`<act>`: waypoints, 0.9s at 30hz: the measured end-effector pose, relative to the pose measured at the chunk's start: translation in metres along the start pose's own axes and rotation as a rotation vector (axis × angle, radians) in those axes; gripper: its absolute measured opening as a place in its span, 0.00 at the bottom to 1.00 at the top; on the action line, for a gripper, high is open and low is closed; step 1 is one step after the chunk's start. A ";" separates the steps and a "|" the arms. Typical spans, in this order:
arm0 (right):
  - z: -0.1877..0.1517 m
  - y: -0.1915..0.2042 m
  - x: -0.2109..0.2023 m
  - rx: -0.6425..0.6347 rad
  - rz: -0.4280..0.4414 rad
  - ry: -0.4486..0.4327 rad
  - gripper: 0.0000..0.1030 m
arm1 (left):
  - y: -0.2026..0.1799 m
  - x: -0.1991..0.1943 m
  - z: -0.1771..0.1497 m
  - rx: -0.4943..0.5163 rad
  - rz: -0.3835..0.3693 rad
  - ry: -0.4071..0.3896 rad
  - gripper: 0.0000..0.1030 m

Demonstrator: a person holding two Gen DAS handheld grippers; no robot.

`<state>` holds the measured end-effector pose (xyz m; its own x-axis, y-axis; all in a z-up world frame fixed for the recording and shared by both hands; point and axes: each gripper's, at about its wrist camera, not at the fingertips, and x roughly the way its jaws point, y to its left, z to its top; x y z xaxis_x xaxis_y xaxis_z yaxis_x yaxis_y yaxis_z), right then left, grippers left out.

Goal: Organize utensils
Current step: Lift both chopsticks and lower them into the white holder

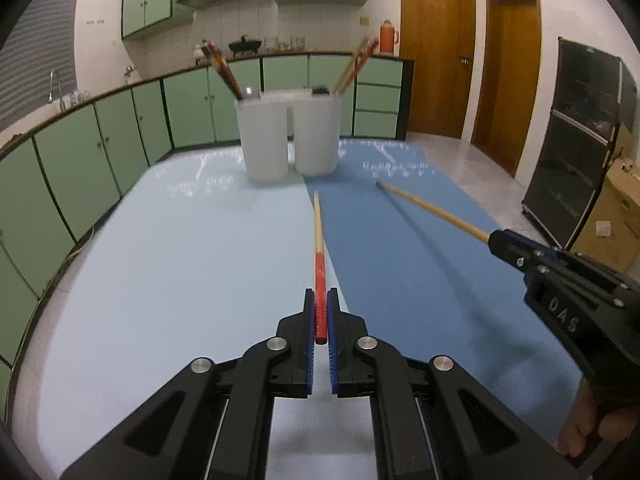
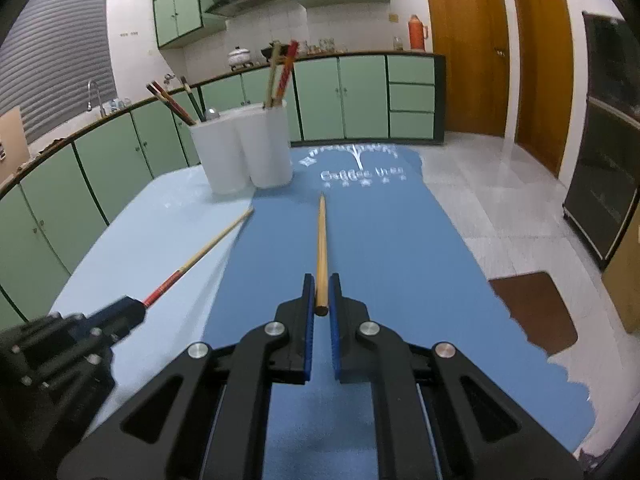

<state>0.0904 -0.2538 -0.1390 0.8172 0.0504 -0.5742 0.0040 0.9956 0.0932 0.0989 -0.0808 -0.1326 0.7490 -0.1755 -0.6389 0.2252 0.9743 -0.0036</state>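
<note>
My left gripper [image 1: 320, 300] is shut on a red-handled chopstick [image 1: 319, 240] that points forward over the table toward two white cups [image 1: 288, 136]. My right gripper [image 2: 321, 284] is shut on a plain wooden chopstick [image 2: 321, 236], also pointing forward. Each gripper shows in the other's view: the right gripper [image 1: 496, 240] with its wooden chopstick [image 1: 432, 210] at the right, the left gripper [image 2: 128, 312] with its red-handled chopstick [image 2: 208, 248] at the lower left. The left cup [image 2: 218, 152] and the right cup [image 2: 266, 144] both hold several chopsticks.
The table carries a light blue mat [image 1: 180, 260] on the left and a darker blue mat [image 2: 380, 260] with white lettering on the right. Green cabinets [image 1: 120, 140] line the far side and left. Wooden doors [image 1: 436, 48] and a dark cabinet [image 1: 576, 140] stand at right.
</note>
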 end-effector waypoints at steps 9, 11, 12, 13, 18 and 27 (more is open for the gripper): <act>0.035 -0.005 -0.022 0.023 0.055 -0.045 0.06 | 0.008 -0.041 0.044 -0.017 -0.021 -0.113 0.05; 0.047 -0.008 -0.027 0.036 0.076 -0.054 0.06 | 0.009 -0.046 0.054 -0.020 -0.029 -0.134 0.05; 0.054 -0.009 -0.029 0.038 0.082 -0.059 0.06 | 0.010 -0.048 0.059 -0.023 -0.033 -0.143 0.05; 0.061 -0.009 -0.032 0.037 0.087 -0.064 0.06 | 0.011 -0.050 0.064 -0.025 -0.036 -0.153 0.05; 0.095 -0.012 -0.038 0.039 0.127 -0.068 0.06 | 0.019 -0.059 0.090 -0.029 -0.050 -0.199 0.05; 0.151 -0.005 -0.026 -0.047 0.187 0.003 0.06 | 0.027 -0.060 0.120 -0.007 -0.063 -0.242 0.05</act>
<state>0.1560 -0.2719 -0.0022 0.7993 0.2351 -0.5531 -0.1748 0.9715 0.1602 0.1350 -0.0608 -0.0016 0.8612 -0.2643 -0.4341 0.2730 0.9610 -0.0434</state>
